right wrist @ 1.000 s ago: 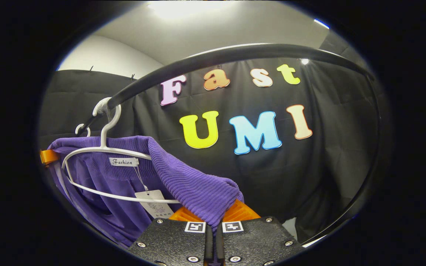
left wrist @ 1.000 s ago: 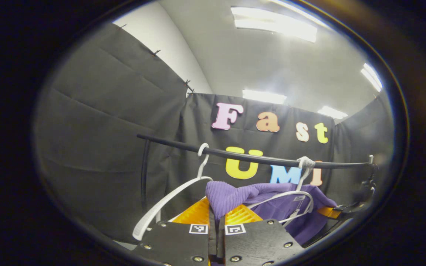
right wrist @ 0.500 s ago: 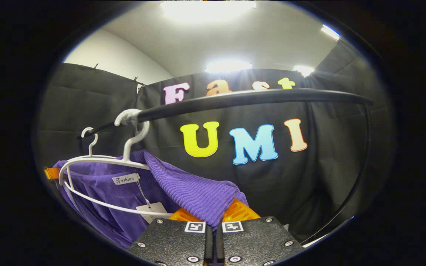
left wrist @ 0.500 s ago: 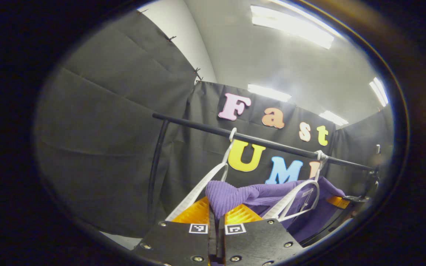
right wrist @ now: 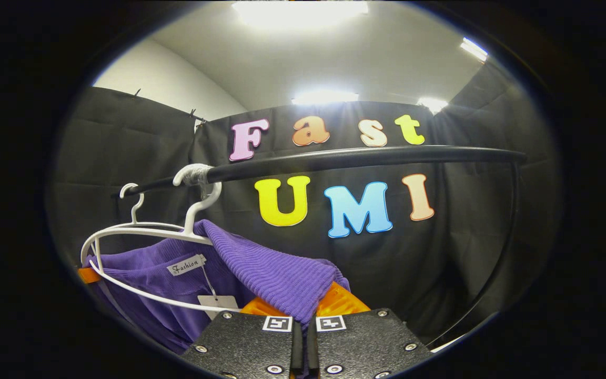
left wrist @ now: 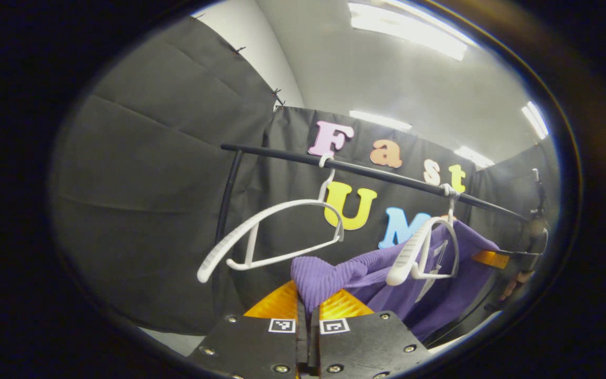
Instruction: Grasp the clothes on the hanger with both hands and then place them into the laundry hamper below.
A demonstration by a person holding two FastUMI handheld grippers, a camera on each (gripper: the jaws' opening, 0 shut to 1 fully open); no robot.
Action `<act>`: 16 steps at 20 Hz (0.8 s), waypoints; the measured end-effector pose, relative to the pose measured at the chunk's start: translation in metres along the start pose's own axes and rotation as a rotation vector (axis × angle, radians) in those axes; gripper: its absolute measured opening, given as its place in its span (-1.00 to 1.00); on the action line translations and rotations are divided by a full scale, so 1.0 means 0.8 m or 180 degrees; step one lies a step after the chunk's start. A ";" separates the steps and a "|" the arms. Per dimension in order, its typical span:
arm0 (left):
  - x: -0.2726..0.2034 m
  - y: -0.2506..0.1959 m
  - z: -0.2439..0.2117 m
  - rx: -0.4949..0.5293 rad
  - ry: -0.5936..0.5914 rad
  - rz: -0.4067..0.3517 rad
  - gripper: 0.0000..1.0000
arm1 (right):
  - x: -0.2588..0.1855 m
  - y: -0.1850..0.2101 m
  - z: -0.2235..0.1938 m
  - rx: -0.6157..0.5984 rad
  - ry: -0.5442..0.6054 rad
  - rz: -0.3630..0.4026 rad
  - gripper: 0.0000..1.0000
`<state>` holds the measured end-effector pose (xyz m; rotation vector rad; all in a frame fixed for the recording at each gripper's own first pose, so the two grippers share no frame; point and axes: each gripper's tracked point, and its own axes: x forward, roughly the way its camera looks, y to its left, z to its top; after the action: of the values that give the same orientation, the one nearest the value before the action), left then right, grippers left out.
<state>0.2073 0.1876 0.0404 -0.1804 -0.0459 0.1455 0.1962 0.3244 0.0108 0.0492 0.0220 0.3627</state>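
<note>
A purple ribbed garment (left wrist: 371,279) stretches between both grippers, below a black rail (left wrist: 366,171). My left gripper (left wrist: 308,308) is shut on one shoulder of it. In the right gripper view my right gripper (right wrist: 305,310) is shut on the other shoulder of the garment (right wrist: 276,273). The garment's white hanger (right wrist: 145,237) hangs from the rail (right wrist: 361,157), its bars above and in front of the collar, which carries a label and a paper tag. In the left gripper view that hanger (left wrist: 424,250) sits over the cloth, and the right gripper (left wrist: 497,260) holds the far end.
A second, bare white hanger (left wrist: 271,231) hangs on the rail to the left of the garment. The rail's black upright (left wrist: 225,210) stands at its left end, another upright (right wrist: 503,247) at the right end. Black cloth walls close in behind.
Both grippers have come down with the garment: the rail and hangers now sit higher in both views. The cloth has slid lower off its hanger, and the bare hanger has swung clear.
</note>
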 end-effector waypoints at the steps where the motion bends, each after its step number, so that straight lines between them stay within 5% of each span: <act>1: -0.001 -0.003 -0.004 -0.0001 0.0001 0.0017 -0.97 | 0.003 -0.001 0.000 0.0003 -0.0001 0.0029 -0.95; 3: -0.005 -0.009 -0.014 0.0009 0.0018 0.0083 -0.85 | 0.011 -0.006 -0.001 0.0004 -0.0003 0.0092 -0.95; 7: -0.008 -0.044 -0.028 0.0048 0.0051 0.0128 -0.96 | 0.032 -0.026 -0.003 0.0049 0.0004 0.0187 -0.95; 8: -0.009 -0.054 -0.030 0.0080 0.0059 0.0128 -0.84 | 0.037 -0.033 -0.003 0.0062 0.0007 0.0195 -0.95; 16: 0.020 -0.140 -0.053 0.0267 0.0145 0.0080 -0.97 | 0.073 -0.106 -0.005 0.0162 -0.0043 0.0127 -0.95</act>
<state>0.2413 0.0735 0.0199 -0.1005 0.0079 0.1680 0.2803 0.2663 0.0014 0.1024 0.0168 0.4018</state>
